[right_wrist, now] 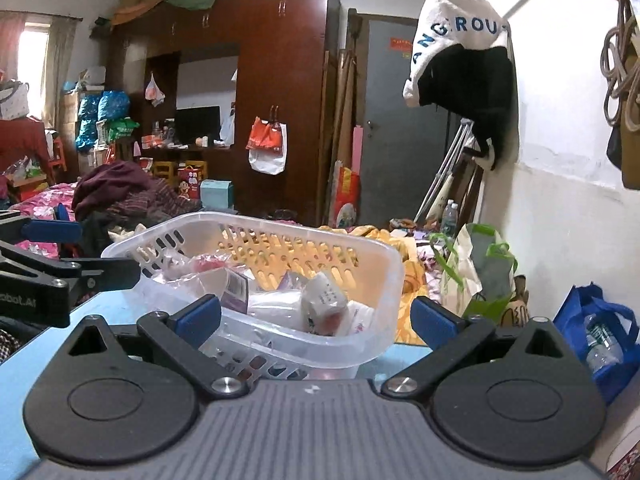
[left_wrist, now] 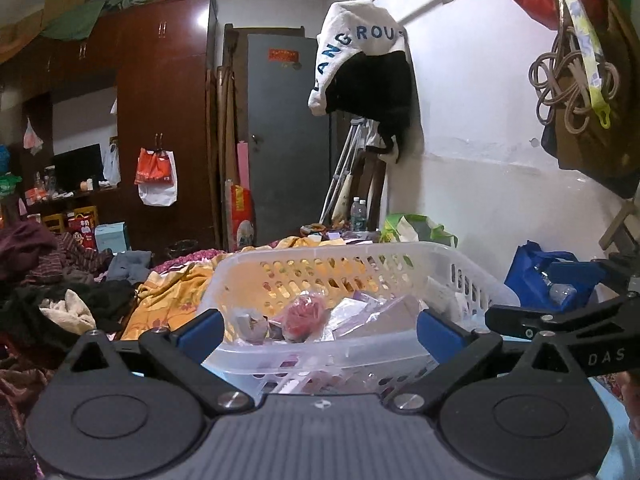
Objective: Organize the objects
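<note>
The basket [left_wrist: 360,264], clear plastic with slotted walls, stood on the light blue bench [right_wrist: 24,364], its near rim just ahead of both grippers. In the right wrist view the bench's far edge ran close behind the basket, and past that edge lay a bed heaped with yellow cloth [left_wrist: 168,300] and dark clothes [right_wrist: 120,192]. To the right, a white wall [right_wrist: 560,200] closed in, with a blue bag [right_wrist: 600,320] and a green-and-white bag [right_wrist: 476,272] beside the bench. Bare bench showed only to the left of the basket.

The left gripper [left_wrist: 320,332] had its fingers spread wide, pinching nothing; the basket's near rim lay between them without touching. The right gripper [right_wrist: 316,316] likewise stood spread and empty, the basket's near right corner between its fingers.

Inside the basket lay small packets [right_wrist: 324,308] and a red wrapped item [left_wrist: 304,312].
</note>
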